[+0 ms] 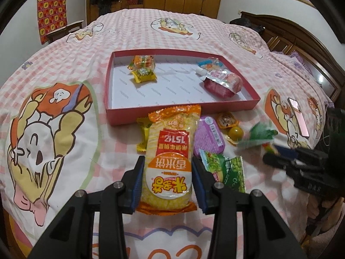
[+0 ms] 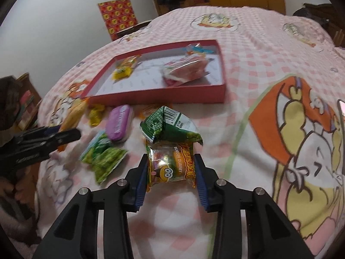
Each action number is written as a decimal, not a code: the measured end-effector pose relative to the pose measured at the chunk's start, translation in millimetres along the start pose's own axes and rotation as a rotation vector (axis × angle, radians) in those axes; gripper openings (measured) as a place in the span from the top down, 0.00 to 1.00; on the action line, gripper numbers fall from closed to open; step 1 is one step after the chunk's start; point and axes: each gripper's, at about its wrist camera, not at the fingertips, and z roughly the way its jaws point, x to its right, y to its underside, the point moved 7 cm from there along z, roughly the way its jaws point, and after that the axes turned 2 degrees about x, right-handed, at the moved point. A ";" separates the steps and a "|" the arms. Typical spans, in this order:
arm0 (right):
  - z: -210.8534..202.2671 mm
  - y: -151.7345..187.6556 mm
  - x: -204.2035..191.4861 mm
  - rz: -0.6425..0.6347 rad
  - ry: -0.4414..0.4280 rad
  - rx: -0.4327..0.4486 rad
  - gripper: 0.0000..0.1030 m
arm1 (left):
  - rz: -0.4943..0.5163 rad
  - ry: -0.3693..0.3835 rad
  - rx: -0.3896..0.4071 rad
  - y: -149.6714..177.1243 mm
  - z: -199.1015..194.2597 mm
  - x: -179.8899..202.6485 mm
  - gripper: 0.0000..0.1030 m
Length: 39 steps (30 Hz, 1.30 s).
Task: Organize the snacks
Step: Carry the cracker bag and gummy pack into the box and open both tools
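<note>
I hold two grippers over a bed covered in a pink-checked cartoon quilt (image 1: 64, 69). Ahead lies a shallow red cardboard tray with a white floor (image 1: 108, 99), already holding a few wrapped sweets at its left end and a pink pouch at its right.

My left gripper (image 1: 167, 179) is closed on a long yellow-and-orange plastic packet of rice crackers (image 1: 170, 151). The blue pads press its long sides near the lower end, and the rest of the packet stretches forward toward the tray's near wall. I judge it light but brittle inside, with slick film, so a gentle squeeze across the width suits it.

My right gripper (image 2: 171, 172) is closed on a small clear-and-orange burger gummy packet (image 2: 172, 168), pinched at both side edges. A crumpled green foil snack bag (image 2: 170, 127) sits just beyond it, touching its top edge; I cannot tell whether it is caught up with the gummy packet. The gummy packet looks soft, light and crinkly, likely to slip if held only by its seams.

Loose between tray and grippers lie a purple oval tin (image 2: 119, 123) and a green pea-snack bag (image 2: 103, 157).
</note>
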 end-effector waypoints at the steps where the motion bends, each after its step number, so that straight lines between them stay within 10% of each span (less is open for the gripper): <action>1: 0.0 2.2 -2.5 0.008 -0.024 -0.017 0.61 | 0.002 0.001 0.004 -1.0 -1.1 0.2 0.59; 39: 16.4 -95.6 6.6 -0.088 0.099 0.024 0.61 | 0.012 -0.105 0.025 -86.5 42.9 -35.6 0.59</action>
